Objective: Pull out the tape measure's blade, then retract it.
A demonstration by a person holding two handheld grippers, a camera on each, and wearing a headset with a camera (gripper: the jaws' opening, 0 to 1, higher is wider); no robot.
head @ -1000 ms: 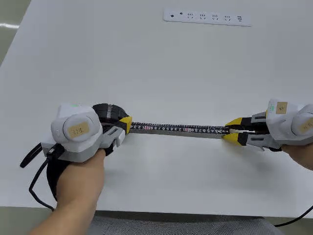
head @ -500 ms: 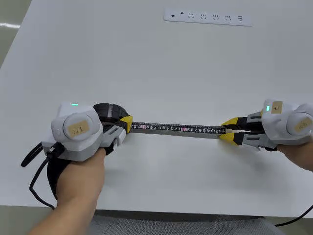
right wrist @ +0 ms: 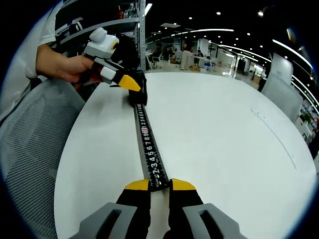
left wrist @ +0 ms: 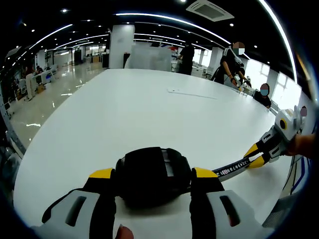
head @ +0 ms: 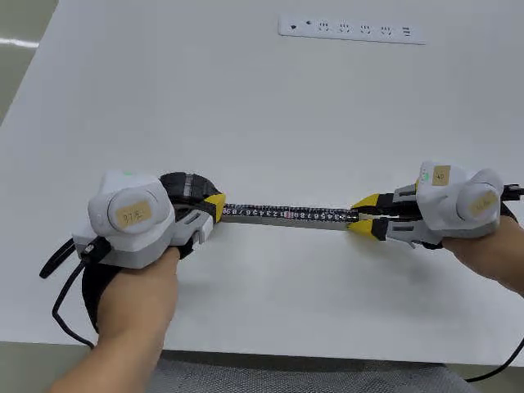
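Now the black tape measure case (head: 184, 188) sits on the white table (head: 270, 106) near its front edge, clamped between the jaws of the left gripper (left wrist: 153, 174). Its blade (head: 286, 214) runs straight out rightward, parallel to that edge, numbers facing up, its far end pinched by the right gripper (head: 363, 214).

Left gripper (head: 205, 215), right gripper (head: 361, 214): white housings, tan number stickers (head: 133, 214), black fingers (right wrist: 137, 199), yellow tips. Black cable (head: 64, 299) off left at 7 o'clock.
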